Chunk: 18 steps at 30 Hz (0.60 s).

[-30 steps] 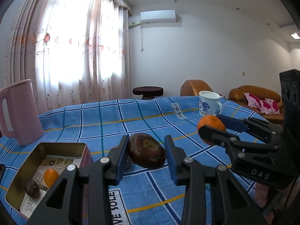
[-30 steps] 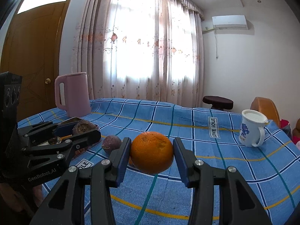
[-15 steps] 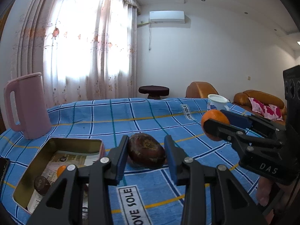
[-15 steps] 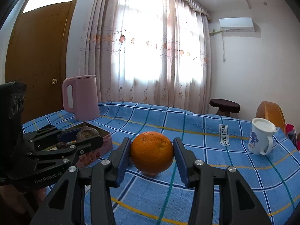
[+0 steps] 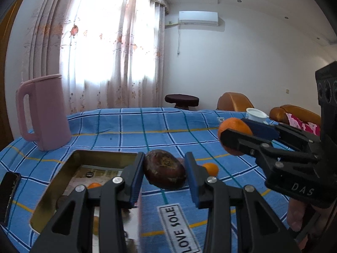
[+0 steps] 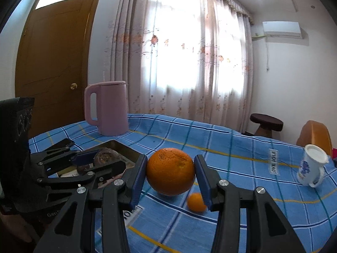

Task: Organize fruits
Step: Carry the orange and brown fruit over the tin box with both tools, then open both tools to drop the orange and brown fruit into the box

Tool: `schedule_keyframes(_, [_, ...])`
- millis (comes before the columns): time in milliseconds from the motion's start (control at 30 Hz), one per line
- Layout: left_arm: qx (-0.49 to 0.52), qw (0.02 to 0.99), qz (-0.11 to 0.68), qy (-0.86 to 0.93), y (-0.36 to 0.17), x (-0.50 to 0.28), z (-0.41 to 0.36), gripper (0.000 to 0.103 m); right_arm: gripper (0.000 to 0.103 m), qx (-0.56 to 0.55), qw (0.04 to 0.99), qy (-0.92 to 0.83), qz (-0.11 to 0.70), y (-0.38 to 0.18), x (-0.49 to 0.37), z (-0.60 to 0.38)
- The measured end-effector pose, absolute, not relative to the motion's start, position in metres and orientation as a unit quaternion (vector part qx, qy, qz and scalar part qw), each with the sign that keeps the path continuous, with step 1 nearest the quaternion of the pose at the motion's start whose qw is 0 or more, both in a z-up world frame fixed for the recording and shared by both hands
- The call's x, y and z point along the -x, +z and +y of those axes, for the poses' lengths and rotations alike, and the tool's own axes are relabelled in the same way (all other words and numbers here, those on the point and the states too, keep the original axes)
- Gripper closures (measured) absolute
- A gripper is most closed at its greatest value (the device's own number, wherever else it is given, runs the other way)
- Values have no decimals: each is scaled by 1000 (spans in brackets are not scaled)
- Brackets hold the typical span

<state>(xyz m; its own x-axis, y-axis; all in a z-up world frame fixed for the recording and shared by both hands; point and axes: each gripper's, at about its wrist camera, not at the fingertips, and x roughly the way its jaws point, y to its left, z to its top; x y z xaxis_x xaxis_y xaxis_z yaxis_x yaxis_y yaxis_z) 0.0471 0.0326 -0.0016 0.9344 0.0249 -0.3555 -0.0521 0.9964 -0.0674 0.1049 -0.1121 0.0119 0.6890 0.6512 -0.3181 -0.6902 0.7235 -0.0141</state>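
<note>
My left gripper (image 5: pixel 164 175) is shut on a dark brown wrinkled fruit (image 5: pixel 165 171) and holds it above the table beside the gold tin box (image 5: pixel 63 168); it also shows in the right wrist view (image 6: pixel 105 158). My right gripper (image 6: pixel 170 172) is shut on a large orange (image 6: pixel 170 171), which also shows in the left wrist view (image 5: pixel 233 130). A small orange fruit (image 6: pixel 197 202) lies on the blue checked cloth, also seen in the left wrist view (image 5: pixel 209 168). The tin holds a small orange fruit (image 5: pixel 93 185); the rest of its contents are partly hidden.
A pink kettle (image 5: pixel 44 113) stands at the back left behind the tin. A white mug (image 6: pixel 311 168) stands at the right of the table. A dark phone (image 5: pixel 8 191) lies left of the tin. A stool (image 5: pixel 181 101) and sofas stand beyond the table.
Both grippers have swung left toward the tin and kettle, still holding their fruits. The small orange fruit on the cloth has come into view.
</note>
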Motion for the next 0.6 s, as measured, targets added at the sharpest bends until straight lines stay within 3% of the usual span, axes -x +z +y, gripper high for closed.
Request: schedule_keyframes(600, [86, 960, 249, 100, -8, -66, 148, 63, 55, 99, 855, 451, 236, -18, -118, 15])
